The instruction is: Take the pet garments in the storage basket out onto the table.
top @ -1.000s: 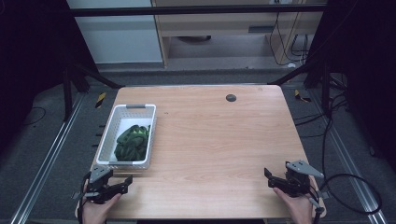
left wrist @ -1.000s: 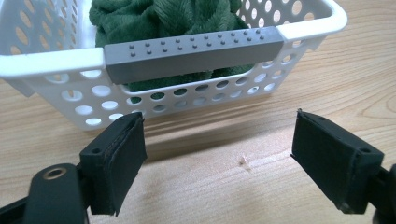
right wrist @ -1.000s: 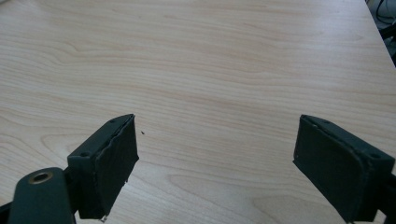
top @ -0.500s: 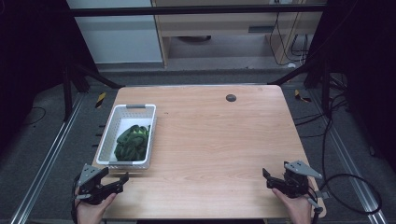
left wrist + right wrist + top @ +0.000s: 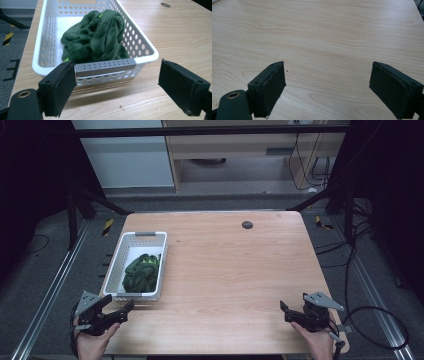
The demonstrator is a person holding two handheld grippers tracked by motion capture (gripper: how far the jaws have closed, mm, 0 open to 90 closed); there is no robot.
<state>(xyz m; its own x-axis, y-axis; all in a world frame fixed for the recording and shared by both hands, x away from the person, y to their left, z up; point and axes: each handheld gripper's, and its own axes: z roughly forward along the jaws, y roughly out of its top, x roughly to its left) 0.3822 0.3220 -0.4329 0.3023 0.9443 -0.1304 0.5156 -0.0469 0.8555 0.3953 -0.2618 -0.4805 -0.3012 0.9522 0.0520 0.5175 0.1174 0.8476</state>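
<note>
Cloth (image 5: 96,35), dark green and plush, lies bunched in a white perforated basket (image 5: 114,270) that stands along the left edge of the surface (image 5: 230,280), closer to the near-left corner than to the far one. The cloth is heaped toward the near end of the basket, with its folds rising about to the rim, so a pinch from above or over the near wall would likely reach it without tipping the basket. A grey strip (image 5: 105,67) runs along the outside of that near wall, just below the rim.

The left tongs (image 5: 122,311) sit at the near-left corner of the surface, just short of the basket's near end and aimed at it; in the left gripper view their jaws stand wide apart, framing the near wall with nothing between them and touching nothing. That placement reads as a lined-up approach to the cloth or the basket, judged from the aim alone.

The right tongs (image 5: 285,310) rest near the near-right corner, well apart from the basket, pointing across bare wood. Their jaws are also spread wide and hold nothing, which suggests this hand is waiting. A small dark round spot (image 5: 247,224) marks the surface near its far edge.
</note>
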